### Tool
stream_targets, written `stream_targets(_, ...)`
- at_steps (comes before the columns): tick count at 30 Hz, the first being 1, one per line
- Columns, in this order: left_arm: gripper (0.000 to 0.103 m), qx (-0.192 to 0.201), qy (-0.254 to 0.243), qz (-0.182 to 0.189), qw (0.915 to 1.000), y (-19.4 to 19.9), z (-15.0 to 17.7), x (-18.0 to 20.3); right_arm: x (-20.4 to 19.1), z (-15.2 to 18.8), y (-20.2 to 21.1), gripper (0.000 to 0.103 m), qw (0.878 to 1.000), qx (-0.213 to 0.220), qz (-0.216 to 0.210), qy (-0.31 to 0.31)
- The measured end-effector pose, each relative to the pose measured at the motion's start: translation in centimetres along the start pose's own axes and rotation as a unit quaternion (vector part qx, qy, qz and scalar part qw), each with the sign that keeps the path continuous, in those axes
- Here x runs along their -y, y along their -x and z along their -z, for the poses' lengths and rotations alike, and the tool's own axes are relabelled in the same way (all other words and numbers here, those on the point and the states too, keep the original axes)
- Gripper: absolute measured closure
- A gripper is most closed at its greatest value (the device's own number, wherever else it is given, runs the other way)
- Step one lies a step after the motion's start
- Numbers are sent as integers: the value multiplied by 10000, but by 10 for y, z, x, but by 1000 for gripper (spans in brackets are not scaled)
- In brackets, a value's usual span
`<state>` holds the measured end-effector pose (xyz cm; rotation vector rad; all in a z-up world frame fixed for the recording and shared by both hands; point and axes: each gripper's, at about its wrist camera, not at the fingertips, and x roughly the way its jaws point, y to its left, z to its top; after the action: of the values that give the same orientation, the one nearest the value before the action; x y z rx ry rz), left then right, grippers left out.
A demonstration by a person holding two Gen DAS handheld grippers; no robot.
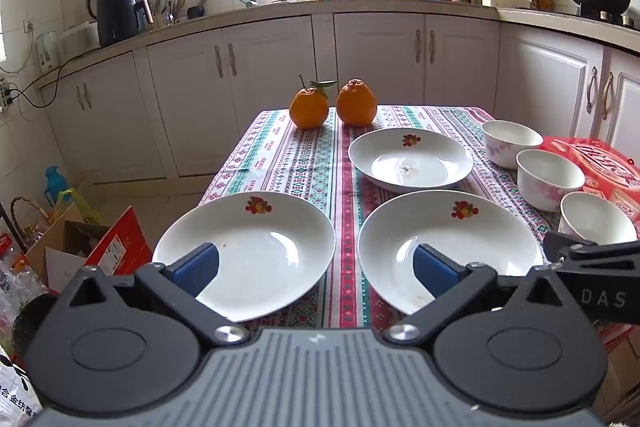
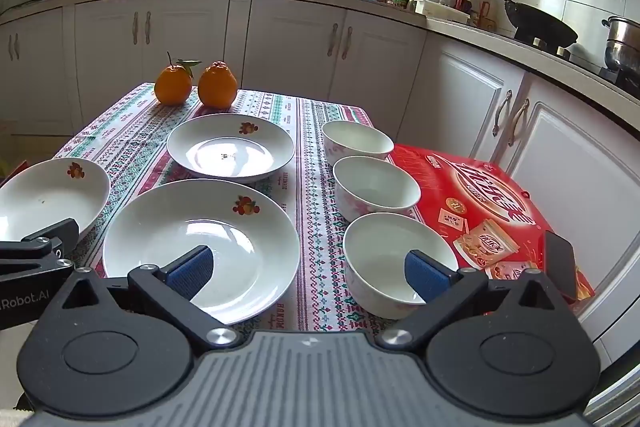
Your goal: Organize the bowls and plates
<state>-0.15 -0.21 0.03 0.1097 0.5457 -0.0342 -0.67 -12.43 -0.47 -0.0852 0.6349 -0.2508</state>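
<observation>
On the bench, three plates form a triangle; three bowls line up to their right, two oranges behind, a box rightmost.

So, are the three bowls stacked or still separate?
Separate: the bowls stand upright in a row beside the red box, none nested.

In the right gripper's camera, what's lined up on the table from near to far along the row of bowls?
Near bowl → middle bowl → far bowl, all beside the red box.
</observation>
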Motion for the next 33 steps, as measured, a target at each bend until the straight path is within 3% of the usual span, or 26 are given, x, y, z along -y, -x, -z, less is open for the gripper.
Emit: stream_targets(33,1,-28,18,58,10000,1,-2,-2,0,-1,-1,0,10000,-8,36,22)
